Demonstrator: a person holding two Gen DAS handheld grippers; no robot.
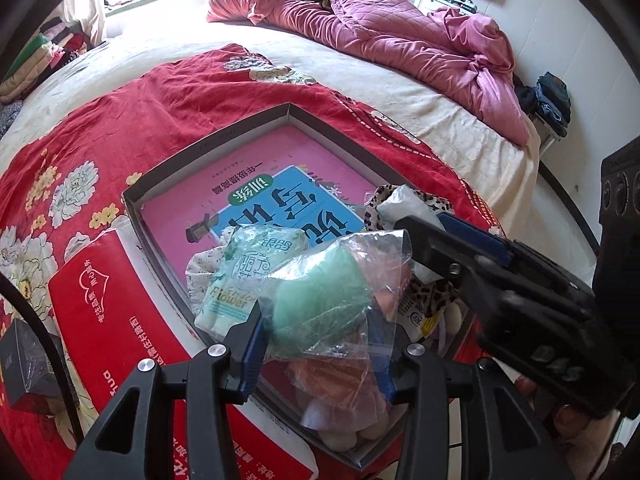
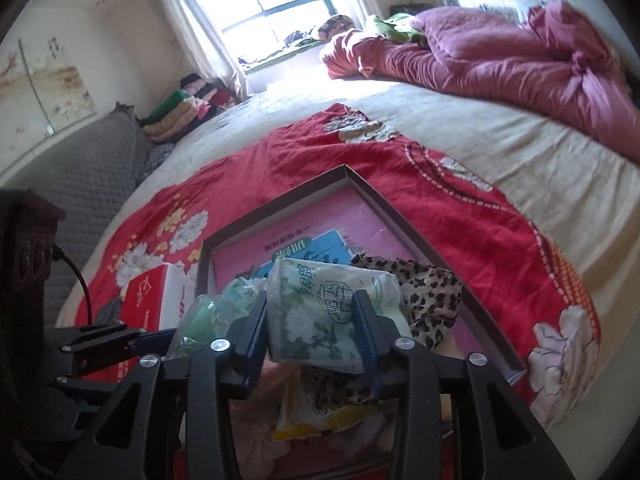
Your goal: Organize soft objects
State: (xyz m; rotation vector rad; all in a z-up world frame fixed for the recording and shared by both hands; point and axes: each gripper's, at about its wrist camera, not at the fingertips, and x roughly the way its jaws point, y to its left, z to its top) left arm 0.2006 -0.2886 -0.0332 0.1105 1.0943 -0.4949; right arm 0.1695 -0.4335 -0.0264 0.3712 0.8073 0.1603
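Left tongs (image 1: pixel 316 344) clamped on a clear bag (image 1: pixel 332 288) of green and orange soft things above the box (image 1: pixel 208 144), right tongs (image 2: pixel 310 334) loosely straddling a floral tissue pack (image 2: pixel 320 316), leopard cloth (image 2: pixel 432 292) just right, red blanket (image 2: pixel 460 208) beyond on the bed (image 2: pixel 540 148).

- Open room over the far half of the shallow box (image 1: pixel 208 142): only flat books (image 1: pixel 280 196) on its floor.
- Near corner crowded: clear bag (image 1: pixel 336 292), tissue pack (image 2: pixel 332 320), leopard cloth (image 2: pixel 432 296), right hand-held gripper (image 1: pixel 424 232) just beside.
- Red carton (image 1: pixel 116 300) against the box's left wall, blocking that side.
- Free red blanket (image 1: pixel 160 92) beyond; rumpled pink quilt (image 1: pixel 400 36) far back.
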